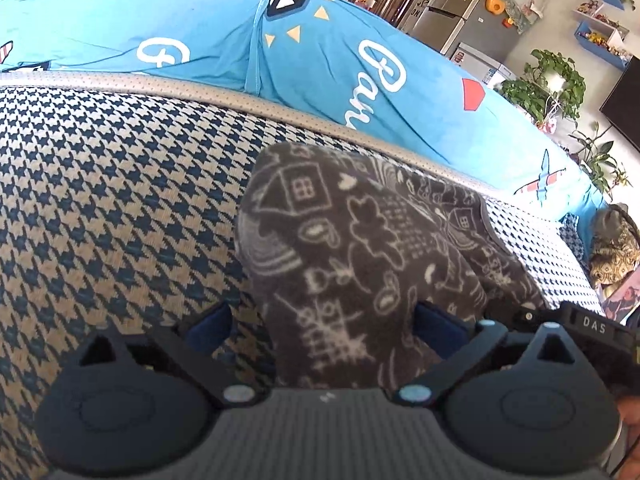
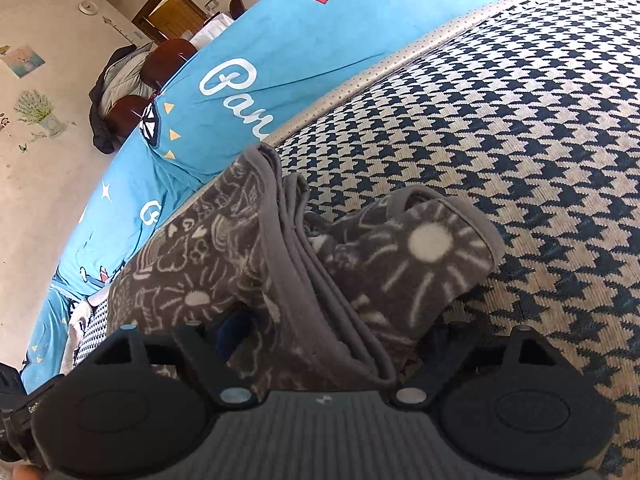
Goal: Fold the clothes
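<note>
Where the garment lies: grey doodle-print garment (image 1: 360, 248) bunched on the houndstooth cushion (image 1: 120, 200), near the grey piped edge; in the right view its trimmed hems (image 2: 296, 264) are stacked in layers, with a sun-print flap (image 2: 428, 248) folded to the right.
Left tool: left tool (image 1: 324, 320) spread wide, garment between the fingers, left finger (image 1: 212, 320) clear of the cloth over bare cushion, right finger just beside it. Nothing gripped!
Right tool: right tool (image 2: 336, 336) also wide, hems running straight down the gap; cloth drapes over both fingers, yet no pinch shows.
Behind the cushion: blue cover (image 1: 320, 60) with white lettering, planes and stars, rising as a wall just beyond the garment.
In the way: nothing on the cushion but the garment itself; its own bulk hides the right tool's fingertips.
Far right, left view: cat (image 1: 616, 248) curled at the cushion's end, well away from the garment.
Room, left view: fridge (image 1: 460, 12), plants (image 1: 552, 80), blue shelves (image 1: 600, 36).
Room, right view: jacket (image 2: 116, 88) hung over dark chairs (image 2: 172, 56), door (image 2: 172, 12).
Count: one garment, two tools, two fingers each, one cat, one fridge, two shelves, two chairs.
</note>
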